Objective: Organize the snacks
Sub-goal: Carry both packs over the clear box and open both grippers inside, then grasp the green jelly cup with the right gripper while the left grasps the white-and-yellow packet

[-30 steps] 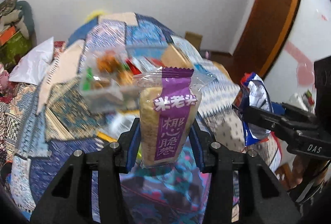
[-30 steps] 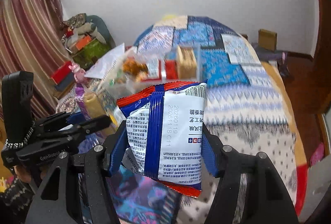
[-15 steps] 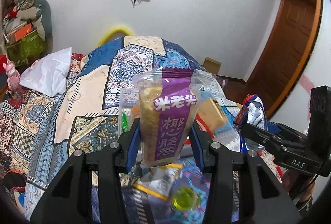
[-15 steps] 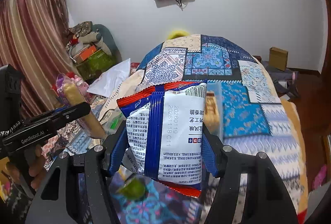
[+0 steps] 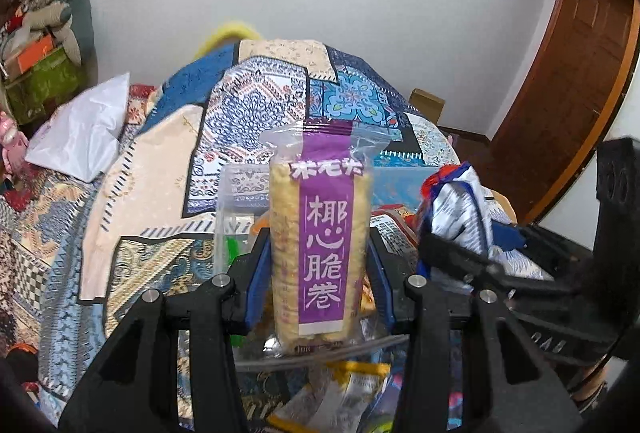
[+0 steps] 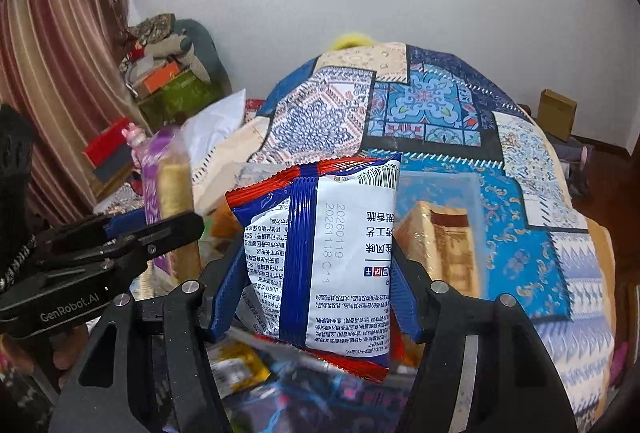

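My left gripper (image 5: 318, 273) is shut on a purple-labelled pack of crisp rolls (image 5: 322, 241), held upright above the bed. My right gripper (image 6: 316, 277) is shut on a blue, red and white snack bag (image 6: 320, 261). Each gripper shows in the other's view: the right one with its bag (image 5: 464, 217) at the right, the left one with its pack (image 6: 168, 189) at the left. A clear plastic box (image 6: 444, 233) holding snacks stands just behind both packs; it also shows in the left wrist view (image 5: 236, 209). Loose snack packets (image 5: 352, 389) lie below the grippers.
A patchwork quilt (image 5: 256, 105) covers the bed. A white pillow (image 5: 84, 133) lies at the left. Stacked boxes and clothes (image 6: 168, 81) sit by the curtain. A cardboard box (image 6: 558, 113) stands on the floor at the right, next to a wooden door (image 5: 568, 73).
Both grippers have kept hold of their packs while tilting up and then settling. The clear box now sits close behind both packs, and the loose packets show below.
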Tool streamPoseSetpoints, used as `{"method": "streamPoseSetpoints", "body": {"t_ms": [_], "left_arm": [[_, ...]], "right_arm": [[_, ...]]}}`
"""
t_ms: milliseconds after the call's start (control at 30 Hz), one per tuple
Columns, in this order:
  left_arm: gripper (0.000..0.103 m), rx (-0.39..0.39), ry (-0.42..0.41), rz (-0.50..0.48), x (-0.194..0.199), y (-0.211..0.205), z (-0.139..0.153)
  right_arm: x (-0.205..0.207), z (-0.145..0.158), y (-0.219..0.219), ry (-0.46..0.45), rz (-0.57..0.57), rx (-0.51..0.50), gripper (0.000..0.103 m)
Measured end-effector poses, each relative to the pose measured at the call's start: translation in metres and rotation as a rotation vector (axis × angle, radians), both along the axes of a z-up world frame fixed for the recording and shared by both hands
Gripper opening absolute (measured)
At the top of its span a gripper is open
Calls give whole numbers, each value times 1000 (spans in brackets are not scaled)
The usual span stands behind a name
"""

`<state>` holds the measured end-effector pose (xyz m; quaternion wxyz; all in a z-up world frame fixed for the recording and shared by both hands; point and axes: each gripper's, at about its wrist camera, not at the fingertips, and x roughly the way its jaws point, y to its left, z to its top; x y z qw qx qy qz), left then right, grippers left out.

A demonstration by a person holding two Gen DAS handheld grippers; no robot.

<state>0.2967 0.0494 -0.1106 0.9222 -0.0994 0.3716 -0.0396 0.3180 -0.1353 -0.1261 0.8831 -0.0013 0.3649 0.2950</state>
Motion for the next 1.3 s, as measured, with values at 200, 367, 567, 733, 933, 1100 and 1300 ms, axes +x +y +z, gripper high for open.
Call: {"method": "streamPoseSetpoints", "body": {"t_ms": [200, 367, 567, 733, 933, 1100, 1300], "left_arm": [[44, -7, 33, 18, 14, 3, -18], [52, -11, 52, 37, 12, 6, -20], [65, -24, 6, 39, -12, 10, 2], [66, 8, -26, 26, -47, 11, 19], [66, 31, 8, 4, -89, 11, 13], [67, 47, 52, -10, -121, 12, -2], [67, 42, 128, 3, -148, 18, -33]], "right_arm": [[7, -13, 5, 18, 21, -17, 62], [8, -14, 4, 33, 7, -33, 64], [-5, 4, -9, 8, -17, -13, 76], [-31, 22, -21, -23, -6, 4, 76], [-72, 16, -25, 2, 46, -7, 88], [-106, -10, -18, 43, 98, -65, 88], [-114, -45, -4, 142, 143, -73, 88]]}}
